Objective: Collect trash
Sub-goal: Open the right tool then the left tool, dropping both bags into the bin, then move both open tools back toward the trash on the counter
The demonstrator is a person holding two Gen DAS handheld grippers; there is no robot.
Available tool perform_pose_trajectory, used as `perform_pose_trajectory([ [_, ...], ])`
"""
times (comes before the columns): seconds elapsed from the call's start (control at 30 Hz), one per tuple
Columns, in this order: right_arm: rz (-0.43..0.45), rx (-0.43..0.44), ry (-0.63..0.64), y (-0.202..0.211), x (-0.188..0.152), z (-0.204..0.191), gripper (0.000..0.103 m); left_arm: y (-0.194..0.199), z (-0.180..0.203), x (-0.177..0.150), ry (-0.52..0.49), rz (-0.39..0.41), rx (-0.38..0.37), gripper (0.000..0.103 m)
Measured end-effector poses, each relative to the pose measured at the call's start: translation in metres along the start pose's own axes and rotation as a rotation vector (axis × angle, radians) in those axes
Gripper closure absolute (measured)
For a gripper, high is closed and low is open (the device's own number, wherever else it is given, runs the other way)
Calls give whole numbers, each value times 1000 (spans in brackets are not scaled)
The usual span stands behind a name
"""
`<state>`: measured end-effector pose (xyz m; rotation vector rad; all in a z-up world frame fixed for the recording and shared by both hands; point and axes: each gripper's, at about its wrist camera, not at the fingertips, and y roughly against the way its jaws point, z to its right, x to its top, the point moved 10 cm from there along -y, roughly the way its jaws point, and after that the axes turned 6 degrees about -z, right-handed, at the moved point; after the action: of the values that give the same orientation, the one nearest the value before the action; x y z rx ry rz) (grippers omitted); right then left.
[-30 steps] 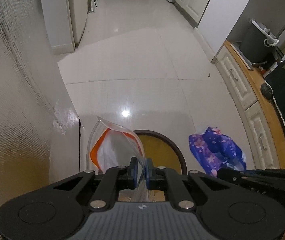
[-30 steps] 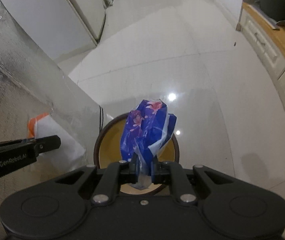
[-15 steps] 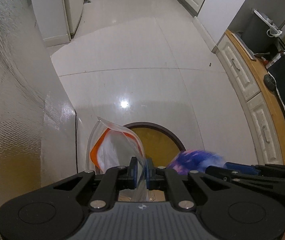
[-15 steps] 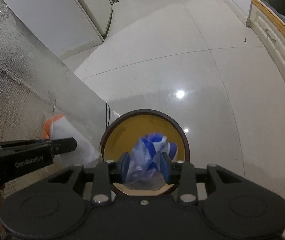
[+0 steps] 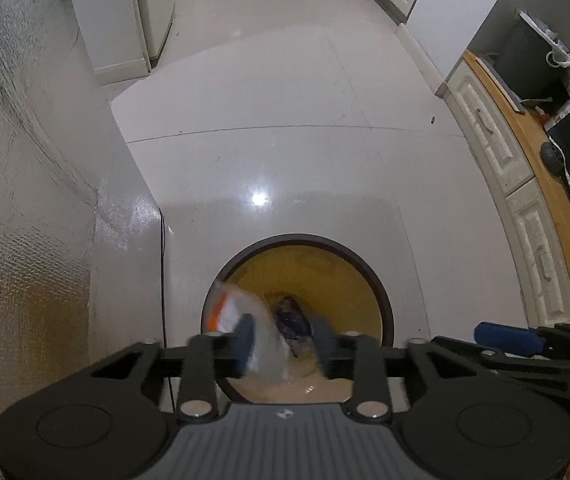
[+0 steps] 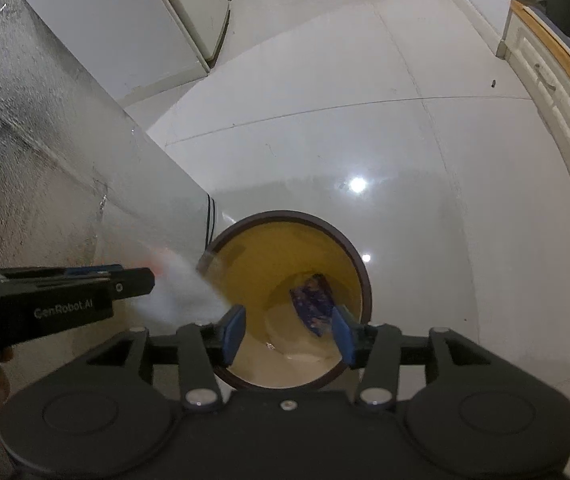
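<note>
A round bin (image 5: 381, 300) with a dark rim and yellow inside stands on the floor below both grippers; it also shows in the right wrist view (image 6: 285, 256). The blue flowered wrapper (image 6: 315, 304) lies at its bottom, also visible in the left wrist view (image 5: 293, 320). My left gripper (image 5: 285, 344) is open above the bin. A clear bag with an orange and white patch (image 5: 241, 320) is blurred between its fingers, falling at the bin's left rim; it shows as a white blur in the right wrist view (image 6: 181, 292). My right gripper (image 6: 289, 332) is open and empty over the bin.
A silver foil-covered surface (image 5: 25, 200) rises on the left, right beside the bin. White cabinets with a wooden top (image 5: 525, 184) run along the right. Glossy white floor tiles (image 5: 277, 152) stretch ahead toward a white appliance (image 5: 153, 12).
The right gripper opened and the blue wrapper dropped into the bin. The left gripper has now opened too, and the clear bag is slipping down out of it.
</note>
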<state>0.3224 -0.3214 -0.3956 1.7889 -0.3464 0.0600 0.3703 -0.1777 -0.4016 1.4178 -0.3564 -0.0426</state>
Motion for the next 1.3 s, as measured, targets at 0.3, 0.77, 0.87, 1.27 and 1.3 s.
perform_pose_trajectory([
  [0.3,0,-23,16,7,-4,1,34,6,-2,-5,0,-25,26,28],
  [0.77,29,-85,22,32,-10,8,2,35,-21,-19,43,-37,109,4],
  [0.87,38,-99,24,40,-13,8,0,43,-24,-22,54,-35,116,2],
  [1.27,70,-130,20,78,-21,7,0,81,-28,-31,76,-6,119,0],
  [1.3,75,-134,18,82,-22,7,0,85,-27,-31,76,0,118,0],
])
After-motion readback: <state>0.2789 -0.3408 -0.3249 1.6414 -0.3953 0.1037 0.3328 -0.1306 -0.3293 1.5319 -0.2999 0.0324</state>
